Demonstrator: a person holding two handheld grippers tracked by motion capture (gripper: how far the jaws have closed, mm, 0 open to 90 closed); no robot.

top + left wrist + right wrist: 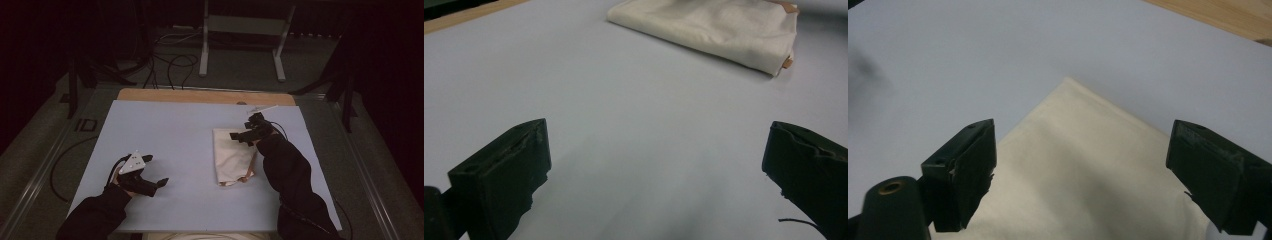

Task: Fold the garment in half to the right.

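Folded cream cloth (pixel 232 156) lying flat on the pale blue-grey tabletop (pixel 170 135), in its right half, roughly midway between the far and near edges and well in from the right edge; long sides running far to near, a thin orange-brown strip peeking out at the near right corner of the fold. Right gripper (pixel 239 135) poised over the far end of the cloth, jaws spread wide with nothing pinched between them; seen from the right gripper view (pixel 1080 160), both black jaws standing apart above the cream fabric, the cloth's corner pointing away toward the far wooden edge (pixel 1220 17) of the tabletop, bare surface on both sides of that corner. Whether the jaw tips touch the fabric or hang just above it, impossible to tell. Dark sleeve (pixel 290 175) running from the near edge up along the right side of the cloth, partly overlapping its right border. Left gripper (pixel 159 172) resting low near the near left corner of the tabletop, well apart from the cloth, grey three-cornered plate (pixel 134 163) on top, jaws likewise spread and empty; in the left gripper view (pixel 656 165), two black jaws wide apart over bare tabletop (pixel 624 125), the folded cloth (pixel 719 27) farther off toward the top, orange-brown strip showing at its end. Beyond the far edge, a strip of bare wood (pixel 205 96), then dark floor with cables (pixel 172 65) and a metal frame's white legs (pixel 240 37).
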